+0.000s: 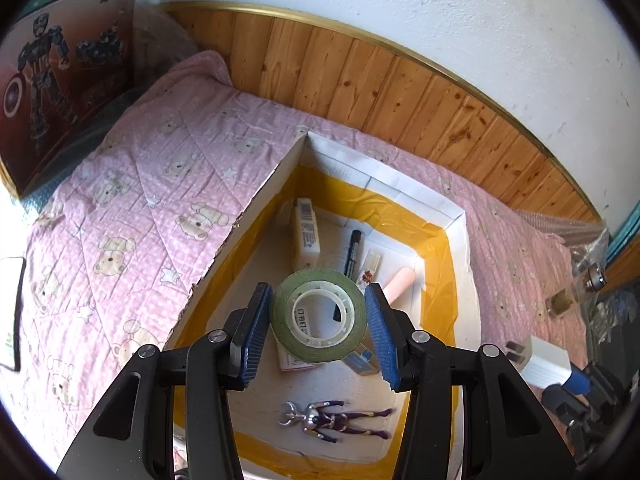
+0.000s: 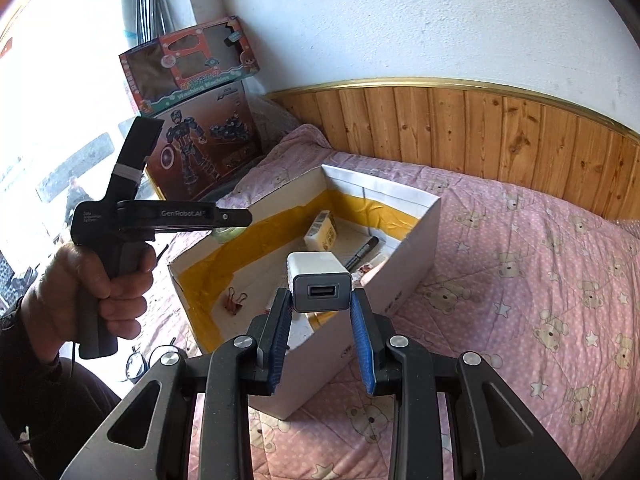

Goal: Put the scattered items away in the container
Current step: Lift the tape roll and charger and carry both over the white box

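Inside box (image 1: 452, 248): 1 figure (image 1: 336, 420), 1 pen (image 1: 352, 254); 2 grippers loaded.

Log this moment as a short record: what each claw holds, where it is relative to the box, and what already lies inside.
left claw: shut on tape roll, above the box's inside
right claw: shut on white charger, at the box's near edge
box: open, on pink quilt
inside: toy figure, black pen, white carton, binder clip

"Washing Machine" on toy box (image 2: 188, 68); "GenRobot.AI" on left gripper (image 2: 182, 214); barcode label on white carton (image 1: 306, 232), unreadable.
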A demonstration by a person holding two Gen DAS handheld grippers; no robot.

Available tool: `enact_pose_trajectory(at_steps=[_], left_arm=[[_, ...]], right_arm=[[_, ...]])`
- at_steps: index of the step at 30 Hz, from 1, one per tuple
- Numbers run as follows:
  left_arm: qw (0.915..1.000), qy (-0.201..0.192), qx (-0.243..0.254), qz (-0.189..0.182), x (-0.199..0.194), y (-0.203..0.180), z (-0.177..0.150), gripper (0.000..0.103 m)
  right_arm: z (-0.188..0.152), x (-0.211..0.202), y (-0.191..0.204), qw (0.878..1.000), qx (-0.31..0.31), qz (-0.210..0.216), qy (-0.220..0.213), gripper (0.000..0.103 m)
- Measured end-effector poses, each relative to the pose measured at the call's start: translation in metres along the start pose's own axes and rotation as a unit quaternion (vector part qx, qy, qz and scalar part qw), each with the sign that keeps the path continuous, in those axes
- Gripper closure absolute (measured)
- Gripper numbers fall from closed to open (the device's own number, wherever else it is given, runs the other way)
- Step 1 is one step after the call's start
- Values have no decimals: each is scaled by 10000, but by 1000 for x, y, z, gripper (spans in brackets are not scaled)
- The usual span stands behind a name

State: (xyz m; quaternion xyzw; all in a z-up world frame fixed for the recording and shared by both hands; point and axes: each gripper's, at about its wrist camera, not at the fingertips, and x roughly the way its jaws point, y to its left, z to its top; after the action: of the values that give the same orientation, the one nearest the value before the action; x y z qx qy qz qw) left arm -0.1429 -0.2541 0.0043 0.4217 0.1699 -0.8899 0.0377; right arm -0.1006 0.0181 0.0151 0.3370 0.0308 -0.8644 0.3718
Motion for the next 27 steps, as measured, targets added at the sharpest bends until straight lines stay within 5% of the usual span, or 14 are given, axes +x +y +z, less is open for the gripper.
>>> enact_pose_trajectory(at_steps=[27], left_arm=[[9976, 534, -422, 136, 31, 23, 4, 54]], right_arm=[[59, 129, 45, 9865, -865, -466, 1308, 72]])
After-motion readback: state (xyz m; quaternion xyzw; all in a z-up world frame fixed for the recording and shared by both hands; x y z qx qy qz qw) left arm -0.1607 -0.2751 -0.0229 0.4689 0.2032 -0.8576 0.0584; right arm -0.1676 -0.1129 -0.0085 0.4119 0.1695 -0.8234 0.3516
